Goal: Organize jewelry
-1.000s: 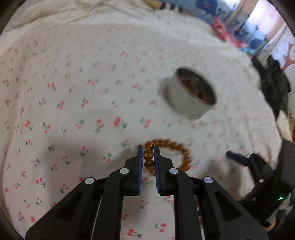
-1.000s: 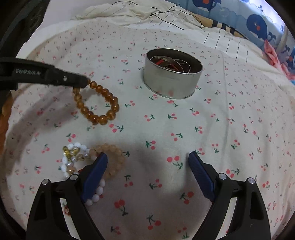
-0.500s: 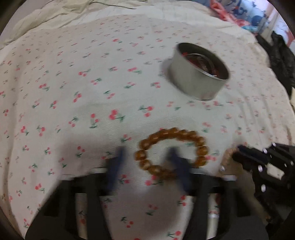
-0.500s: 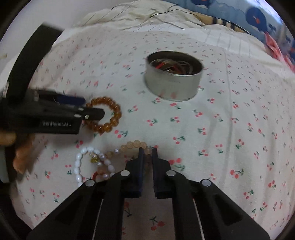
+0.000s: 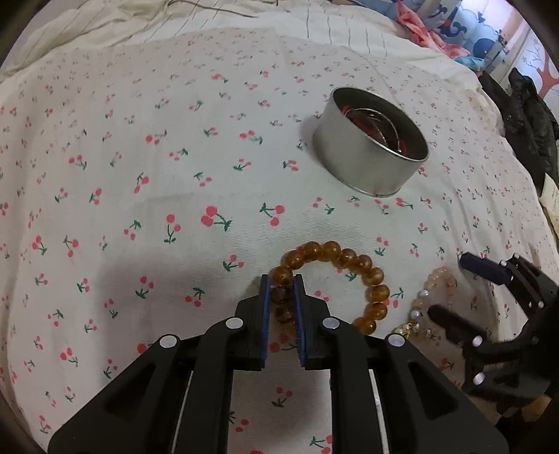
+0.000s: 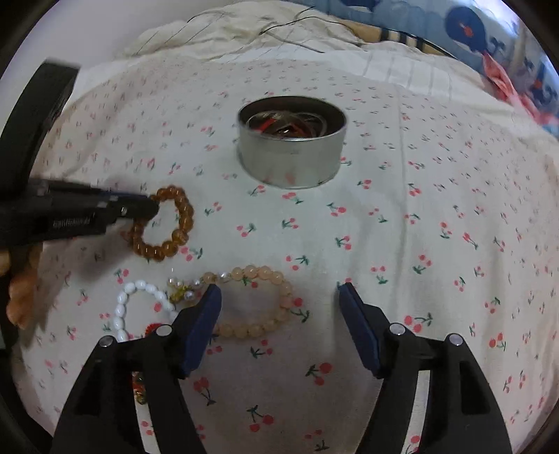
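Tin (image 6: 291, 159) at twelve o'clock on cherry sheet (image 6: 419, 244), holding tangled bangles and something red. Left gripper (image 5: 281, 300) clamped on amber bracelet (image 5: 349, 260). Right gripper (image 6: 279, 310) just reopened wide, nothing gripped, peach bracelet (image 6: 265, 304) lying between its fingers.

- This is a bedroom in a home: the whole surface is a bed (image 5: 174, 139) covered with a white sheet printed with small red cherries.
- At 12 o'clock lies a crumpled cream blanket (image 6: 223, 31) with thin dark lines.
- At 1 o'clock there is blue fabric with whale pictures (image 6: 468, 21), like children's bedding.
- At 3 o'clock dark clothes (image 5: 527, 118) lie at the bed's edge.
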Tool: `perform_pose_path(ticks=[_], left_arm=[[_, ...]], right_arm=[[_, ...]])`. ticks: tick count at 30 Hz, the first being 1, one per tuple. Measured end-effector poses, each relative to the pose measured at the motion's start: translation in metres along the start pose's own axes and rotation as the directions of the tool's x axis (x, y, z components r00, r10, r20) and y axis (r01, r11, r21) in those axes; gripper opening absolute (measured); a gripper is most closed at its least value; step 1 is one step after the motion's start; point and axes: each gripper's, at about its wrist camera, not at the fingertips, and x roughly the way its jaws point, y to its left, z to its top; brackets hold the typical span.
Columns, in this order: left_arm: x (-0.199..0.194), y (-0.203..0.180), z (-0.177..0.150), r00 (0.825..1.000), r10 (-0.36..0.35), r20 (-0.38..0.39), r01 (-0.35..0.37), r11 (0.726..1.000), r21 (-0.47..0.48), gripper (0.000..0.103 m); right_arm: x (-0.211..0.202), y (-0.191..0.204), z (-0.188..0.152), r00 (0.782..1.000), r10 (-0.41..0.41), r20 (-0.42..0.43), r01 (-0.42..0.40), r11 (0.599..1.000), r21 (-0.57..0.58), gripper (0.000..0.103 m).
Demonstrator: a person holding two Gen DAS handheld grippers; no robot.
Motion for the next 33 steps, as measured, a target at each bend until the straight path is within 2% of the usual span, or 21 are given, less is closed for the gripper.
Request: perform_pose_path(ticks=[2,3,4,5,6,8,9,10,11,12,13,18,22,23,24,26,27,29,31,32,33], left_arm=[[0.002,0.001,-0.001,1.0,-0.007,-0.002,0.007,1.0,-0.002,0.016],[0.002,0.0,-0.001,1.0,-0.012,-0.001,0.012,1.0,-0.001,0.022],[0.003,-0.003,-0.001,1.0,-0.022,0.006,0.022,1.0,0.004,0.027],[0.004,-0.004,-0.001,0.999,-0.034,0.012,0.034,0.999,0.011,0.041],[0.005,-0.009,-0.002,0.998,-0.053,0.019,0.052,0.998,0.028,0.052],[0.007,-0.02,-0.005,0.999,-0.013,0.043,0.01,0.996,0.085,0.052],[0.008,-0.027,-0.007,0.998,0.018,0.056,-0.025,0.992,0.126,0.051],[0.007,-0.03,-0.008,0.997,0.025,0.069,-0.035,0.988,0.149,0.04],[0.005,-0.03,-0.007,0.997,0.014,0.07,-0.025,0.988,0.155,0.017],[0.003,-0.029,-0.007,0.998,0.001,0.068,-0.012,0.988,0.152,0.01],[0.001,-0.025,-0.005,0.997,-0.018,0.072,0.008,0.99,0.139,0.01],[-0.009,-0.016,-0.003,0.993,-0.025,0.113,0.012,0.993,0.117,0.01],[-0.003,-0.013,-0.005,0.995,-0.016,0.093,0.006,0.994,0.108,0.01],[-0.001,-0.011,-0.004,0.997,-0.015,0.081,0.007,0.995,0.104,0.011],[0.001,-0.012,-0.003,0.997,-0.016,0.076,0.009,0.995,0.098,0.011],[0.005,-0.01,-0.003,0.998,-0.024,0.061,0.019,0.997,0.078,0.012],[0.006,-0.01,-0.004,0.998,-0.023,0.059,0.018,0.997,0.077,0.012],[0.007,-0.011,-0.005,0.998,-0.014,0.059,0.01,0.997,0.081,0.013],[0.007,-0.015,-0.005,0.998,0.004,0.061,-0.011,0.995,0.103,0.013],[0.007,-0.016,-0.005,0.998,0.009,0.062,-0.016,0.994,0.11,0.013],[0.006,-0.017,-0.005,0.998,0.013,0.065,-0.021,0.993,0.119,0.013]], right_arm=[[0.003,0.002,0.0,1.0,-0.009,0.0,0.009,1.0,-0.015,0.066],[0.003,0.004,0.0,1.0,-0.007,0.003,0.007,1.0,-0.023,0.058],[0.003,0.004,0.001,1.0,-0.003,0.004,0.003,1.0,-0.021,0.053],[0.003,0.004,0.001,1.0,0.001,0.005,-0.001,1.0,-0.018,0.045],[0.004,0.005,0.001,1.0,0.008,0.003,-0.008,1.0,-0.019,0.031],[0.003,0.005,0.001,1.0,0.014,0.004,-0.014,1.0,-0.015,0.012],[0.002,0.003,0.001,1.0,0.021,0.006,-0.021,1.0,-0.006,0.009],[0.0,0.001,0.001,1.0,0.024,0.014,-0.024,1.0,0.005,0.009],[-0.001,0.0,0.002,1.0,0.023,0.019,-0.024,1.0,0.011,0.008],[-0.003,-0.002,0.003,0.999,0.019,0.027,-0.02,1.0,0.017,0.008],[-0.004,-0.003,0.003,0.999,0.014,0.035,-0.015,1.0,0.022,0.008],[-0.012,-0.011,0.005,0.998,-0.01,0.06,0.008,0.999,0.041,0.008],[-0.005,-0.013,0.005,1.0,-0.007,0.013,0.007,0.999,0.035,0.009],[-0.001,-0.012,0.004,1.0,-0.001,-0.006,0.001,1.0,0.026,0.016],[-0.001,-0.012,0.002,1.0,-0.004,-0.004,0.004,1.0,0.02,0.028],[0.001,-0.007,0.0,1.0,-0.02,0.002,0.02,1.0,-0.005,0.041],[0.003,-0.004,0.0,0.999,-0.032,0.001,0.032,0.999,-0.018,0.042],[0.004,-0.002,-0.001,0.999,-0.037,0.001,0.037,0.999,-0.031,0.04],[0.003,-0.006,-0.001,1.0,-0.003,-0.002,0.003,1.0,-0.006,0.024],[0.003,-0.006,-0.001,1.0,-0.003,0.0,0.003,1.0,-0.002,0.011],[0.001,-0.008,-0.001,1.0,0.0,0.005,0.0,1.0,0.004,0.009]])
